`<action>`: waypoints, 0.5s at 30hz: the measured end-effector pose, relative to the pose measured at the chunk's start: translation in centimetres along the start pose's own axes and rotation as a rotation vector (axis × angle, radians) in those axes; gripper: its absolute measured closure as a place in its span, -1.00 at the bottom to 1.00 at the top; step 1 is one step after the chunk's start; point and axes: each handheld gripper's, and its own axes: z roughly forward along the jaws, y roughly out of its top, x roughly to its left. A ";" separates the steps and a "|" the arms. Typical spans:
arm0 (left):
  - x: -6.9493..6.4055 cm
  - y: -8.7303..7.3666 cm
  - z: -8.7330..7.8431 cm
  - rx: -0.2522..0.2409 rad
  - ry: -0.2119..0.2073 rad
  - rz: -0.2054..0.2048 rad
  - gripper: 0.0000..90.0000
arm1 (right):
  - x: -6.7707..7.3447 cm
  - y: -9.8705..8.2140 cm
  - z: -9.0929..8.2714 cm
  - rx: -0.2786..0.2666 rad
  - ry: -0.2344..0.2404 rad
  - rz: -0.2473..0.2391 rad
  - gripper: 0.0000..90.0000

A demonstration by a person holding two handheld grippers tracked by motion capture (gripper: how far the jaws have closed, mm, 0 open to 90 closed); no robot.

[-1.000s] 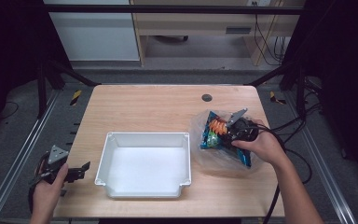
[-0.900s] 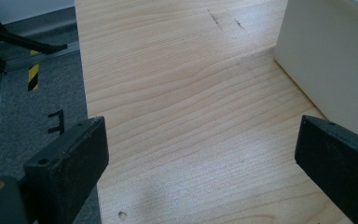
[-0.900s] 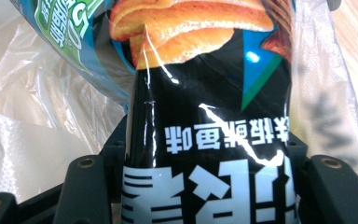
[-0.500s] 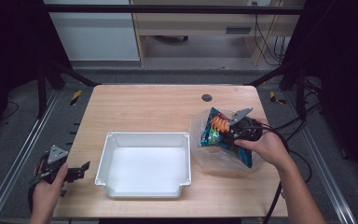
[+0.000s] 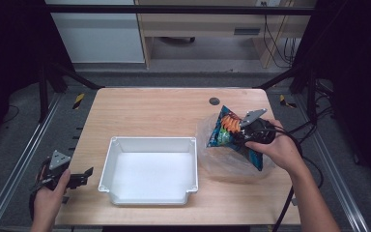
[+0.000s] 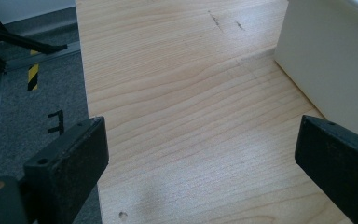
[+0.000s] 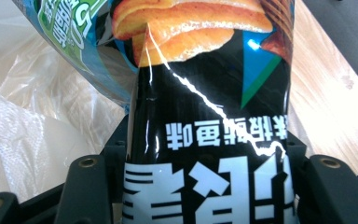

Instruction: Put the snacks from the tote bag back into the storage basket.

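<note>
The right gripper (image 5: pixel 241 136) is clamped on a glossy black-and-blue crisp packet (image 5: pixel 225 131) above a crinkled clear plastic bag (image 5: pixel 232 162). That slick foil could slip free, or snag the bag and drag it towards the white rectangular plastic tray (image 5: pixel 149 193). The left gripper (image 5: pixel 79 178) idles, jaws apart.

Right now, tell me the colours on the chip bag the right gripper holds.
The chip bag is black with white lettering, orange chips and blue-green patches; the right gripper view shows it best.

— What is the chip bag (image 5: pixel 228 129) like?
— Glossy blue and black, with orange chips and white lettering printed on it, creased.
— And where does it lie?
— Tilted, lifted off the bench's (image 5: pixel 154 112) right side, over a crumpled clear plastic bag (image 5: pixel 224 162).
</note>
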 end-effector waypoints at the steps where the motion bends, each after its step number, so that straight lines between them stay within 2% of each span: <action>1: 0.0 0.0 0.0 0.000 0.000 0.000 -0.94 | 0.0 0.0 0.0 0.000 0.000 0.000 -0.08; 8: 0.0 0.0 0.0 -0.001 0.000 0.000 -0.94 | -0.1 0.4 -0.8 -0.027 -0.013 0.015 -0.08; 11: 0.0 0.0 0.0 0.001 0.002 0.002 -0.94 | -0.1 0.4 -1.0 -0.022 -0.018 0.006 -0.08; 15: 0.1 0.0 -0.1 -0.002 0.006 0.000 -0.94 | -0.1 0.3 -1.3 -0.030 -0.028 0.019 -0.08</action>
